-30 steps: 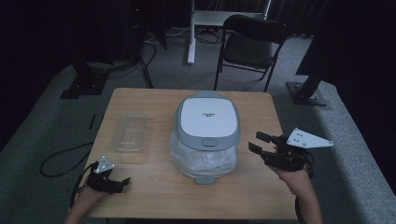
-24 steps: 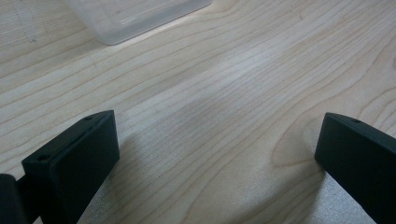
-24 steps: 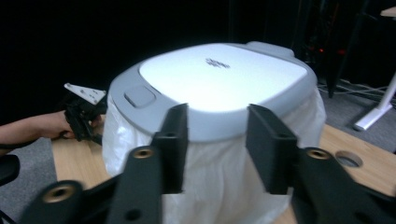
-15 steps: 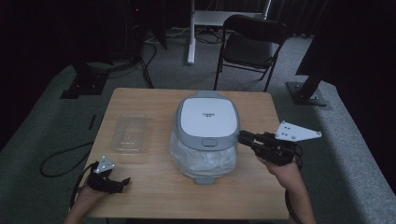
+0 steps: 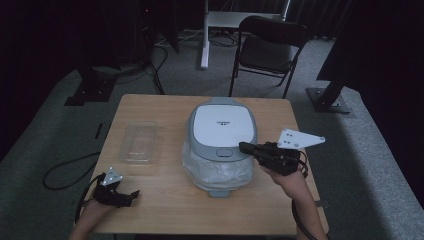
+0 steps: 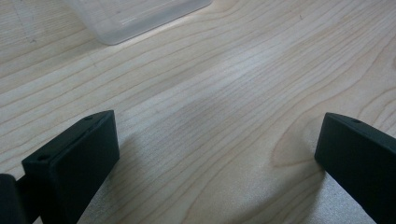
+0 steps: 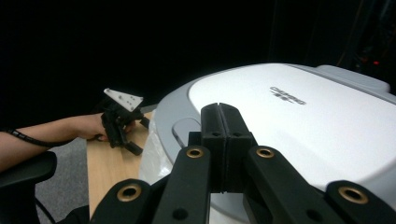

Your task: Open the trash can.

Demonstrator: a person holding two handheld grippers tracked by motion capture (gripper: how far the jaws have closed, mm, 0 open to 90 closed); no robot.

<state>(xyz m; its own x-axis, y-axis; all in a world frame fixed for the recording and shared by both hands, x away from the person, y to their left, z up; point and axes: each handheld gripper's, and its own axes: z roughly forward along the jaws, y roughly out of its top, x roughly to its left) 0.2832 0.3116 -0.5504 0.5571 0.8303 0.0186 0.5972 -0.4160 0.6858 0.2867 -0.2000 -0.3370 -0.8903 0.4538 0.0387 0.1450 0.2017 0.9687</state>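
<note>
Your right gripper [image 5: 245, 146] at the cooker [image 5: 221, 142]
Its jaws have just closed, empty, tips by the lid's edge; your left gripper [image 5: 131, 194] rests wide open.

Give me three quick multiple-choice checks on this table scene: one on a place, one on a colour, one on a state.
1. Where does the clear container lie relative to the rice cooker?
A. to its left B. to its right C. on its lid

2. What colour is the cooker's lid panel?
A. red B. white C. black

3. How do the right gripper jaws stand?
A. wide open B. shut with nothing between C. shut on the container

Answers: 1 A, the high view shows it left. 2 B, the panel is white. 3 B, the pads meet, having just closed.
</note>
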